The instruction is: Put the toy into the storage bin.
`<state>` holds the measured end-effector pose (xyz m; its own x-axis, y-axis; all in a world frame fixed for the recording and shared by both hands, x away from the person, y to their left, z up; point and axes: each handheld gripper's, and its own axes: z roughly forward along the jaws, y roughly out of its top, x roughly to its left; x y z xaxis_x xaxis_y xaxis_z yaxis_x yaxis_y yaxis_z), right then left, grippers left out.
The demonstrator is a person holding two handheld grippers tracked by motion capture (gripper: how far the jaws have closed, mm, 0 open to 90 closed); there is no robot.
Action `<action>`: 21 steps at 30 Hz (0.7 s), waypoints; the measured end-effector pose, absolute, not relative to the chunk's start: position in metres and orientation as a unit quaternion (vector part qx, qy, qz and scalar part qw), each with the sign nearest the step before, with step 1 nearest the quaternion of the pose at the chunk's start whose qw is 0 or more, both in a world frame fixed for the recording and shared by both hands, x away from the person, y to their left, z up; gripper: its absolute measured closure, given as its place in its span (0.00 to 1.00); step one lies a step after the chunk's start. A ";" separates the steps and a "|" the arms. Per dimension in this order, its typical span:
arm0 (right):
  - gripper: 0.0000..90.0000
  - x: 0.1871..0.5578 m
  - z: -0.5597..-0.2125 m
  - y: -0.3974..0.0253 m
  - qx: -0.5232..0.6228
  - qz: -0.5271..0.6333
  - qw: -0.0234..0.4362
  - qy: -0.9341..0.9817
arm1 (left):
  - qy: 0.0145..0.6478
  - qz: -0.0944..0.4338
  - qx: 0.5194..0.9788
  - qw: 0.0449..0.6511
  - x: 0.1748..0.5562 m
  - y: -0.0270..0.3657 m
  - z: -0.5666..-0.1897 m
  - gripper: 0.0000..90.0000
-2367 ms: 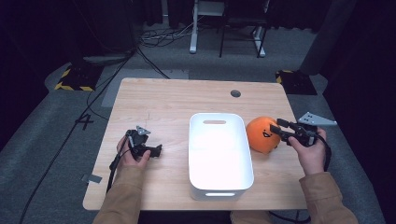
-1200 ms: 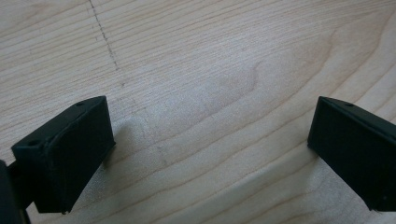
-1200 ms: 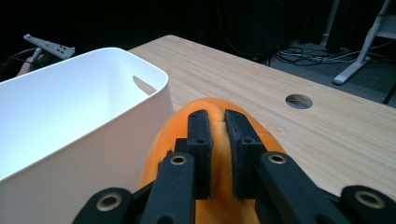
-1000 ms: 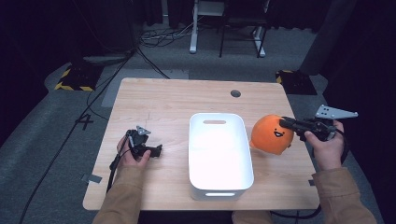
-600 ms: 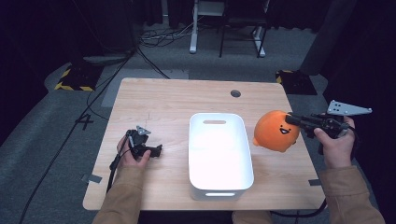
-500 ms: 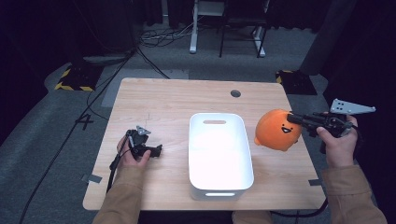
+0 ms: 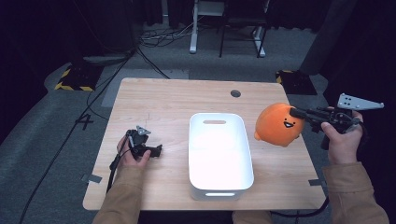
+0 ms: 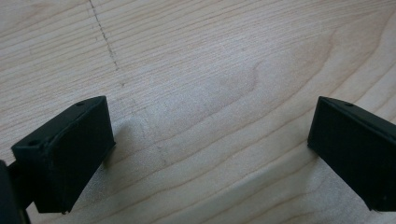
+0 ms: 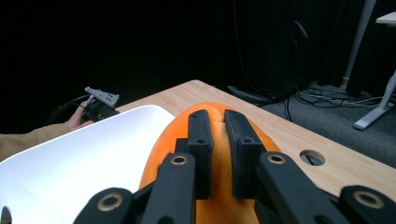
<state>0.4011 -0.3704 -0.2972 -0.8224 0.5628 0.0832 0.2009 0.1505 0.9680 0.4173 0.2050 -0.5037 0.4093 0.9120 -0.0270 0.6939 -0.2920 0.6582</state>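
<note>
Orange plush (image 7: 279,125) pinched in right claw (image 9: 217,135), underside hidden; left claw (image 8: 205,154) gapes wide.

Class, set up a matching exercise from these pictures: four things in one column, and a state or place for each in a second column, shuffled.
Things:
1. orange plush toy
2. white bin
3. left gripper
4. right gripper

States:
A. open, low over bare wood
B. shut on soft fabric
C. empty, at the table's middle
D. held up beside the bin's right

Pairs: 1-D, 2-C, 3-A, 4-B
</note>
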 end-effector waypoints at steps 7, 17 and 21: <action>0.91 0.400 -0.286 -0.362 0.249 0.597 0.158 0.746 | 0.513 0.181 0.783 0.302 0.417 0.205 -0.504 0.01; 0.91 0.402 -0.270 -0.342 0.227 0.598 0.158 0.752 | 0.513 0.181 0.783 0.302 0.417 0.205 -0.504 0.01; 0.91 0.404 -0.265 -0.331 0.216 0.597 0.160 0.756 | 0.513 0.181 0.783 0.302 0.417 0.205 -0.504 0.01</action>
<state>0.4039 -0.3312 -0.2652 -0.8558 0.5171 0.0149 0.1347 0.1949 0.9715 0.4173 0.2051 -0.5037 0.4088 0.9122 -0.0263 0.6939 -0.2920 0.6582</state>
